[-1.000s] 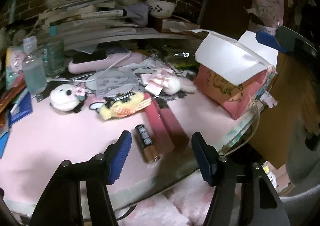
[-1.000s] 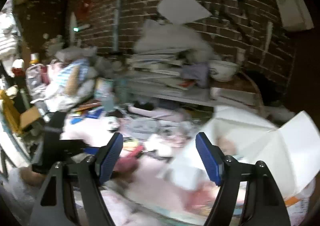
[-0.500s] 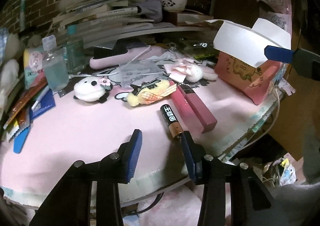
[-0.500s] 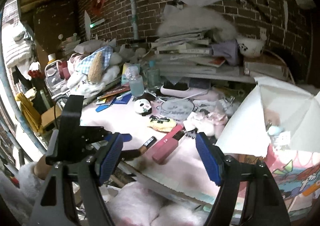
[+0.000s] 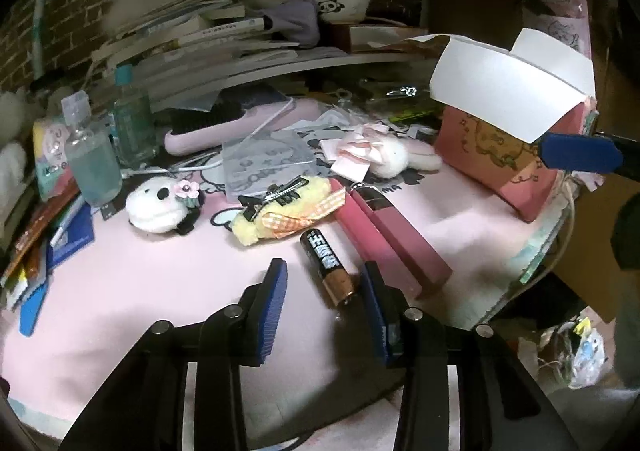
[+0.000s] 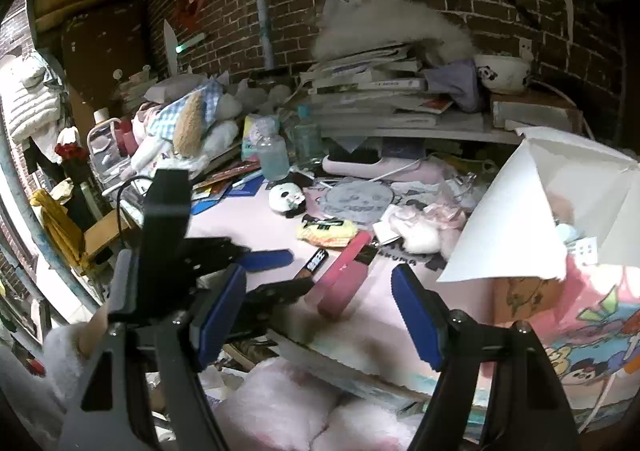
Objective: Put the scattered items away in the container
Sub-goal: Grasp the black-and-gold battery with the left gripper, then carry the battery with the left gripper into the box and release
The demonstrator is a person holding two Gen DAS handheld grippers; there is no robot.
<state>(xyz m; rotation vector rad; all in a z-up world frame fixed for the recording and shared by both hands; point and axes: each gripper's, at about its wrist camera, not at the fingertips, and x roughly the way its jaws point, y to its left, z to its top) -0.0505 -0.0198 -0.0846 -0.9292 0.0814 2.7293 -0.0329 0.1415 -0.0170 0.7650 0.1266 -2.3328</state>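
Nearest the left wrist camera, the left gripper (image 5: 325, 291) hangs low over the pink mat (image 5: 160, 275), its blue pads having just been drawing together, with the copper end of the battery (image 5: 327, 264) lying between their tips; the pads stand apart from it and do not press on it. Just right of the battery lie two pink tubes (image 5: 390, 239), side by side. Behind them sit a yellow plush clip (image 5: 286, 213) and a white panda plush (image 5: 158, 207). Farther right stands the pink box (image 5: 500, 159), its white flaps up. Over the table edge in the right wrist view, the right gripper (image 6: 320, 311) is spread wide and holds nothing; the pink box (image 6: 560, 291) rises close on its right.
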